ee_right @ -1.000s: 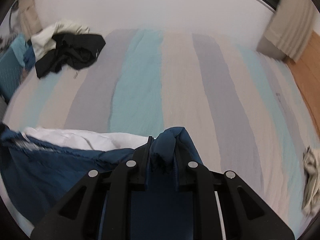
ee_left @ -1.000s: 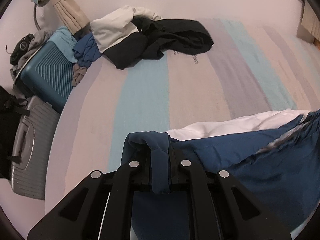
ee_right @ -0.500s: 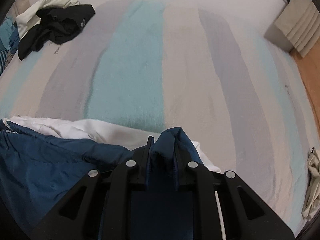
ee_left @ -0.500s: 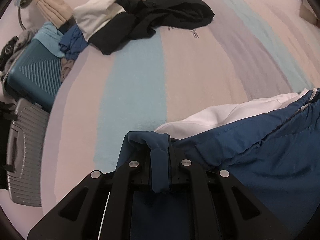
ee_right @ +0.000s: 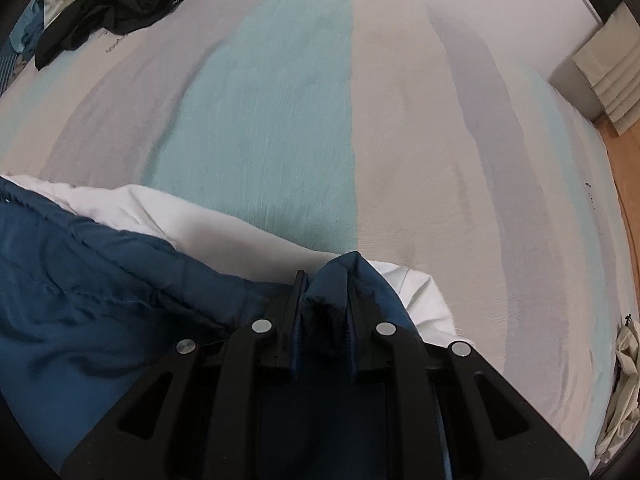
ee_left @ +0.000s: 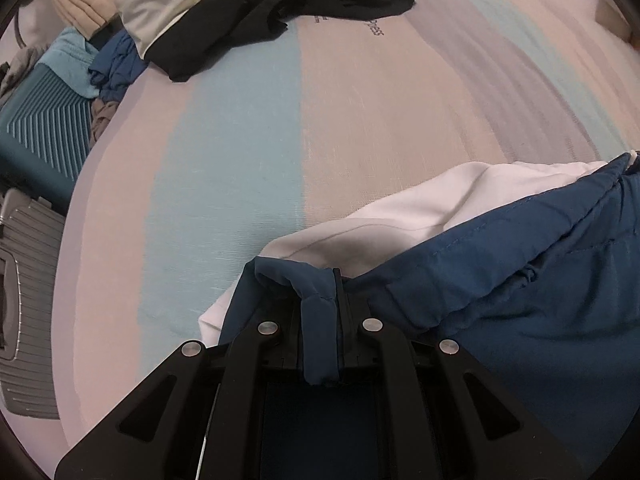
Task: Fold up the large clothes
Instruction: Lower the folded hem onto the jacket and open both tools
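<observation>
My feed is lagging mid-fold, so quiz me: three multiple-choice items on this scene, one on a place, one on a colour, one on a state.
1. Where does the pile of black and cream clothes lie?
A. far corner of the striped bed
B. on the floor
C. under the claws

2. What colour is the garment held by both claws?
A. red
B. dark blue with a white lining
C. black

3. What state is the left claw in?
A. wide open
B. shut on nothing
C. shut on a fold of the garment

Key: 1 A, the pile sits at the bed's far left; 2 B, blue cloth edged by white; 3 C, blue fabric is pinched between its fingers.
</observation>
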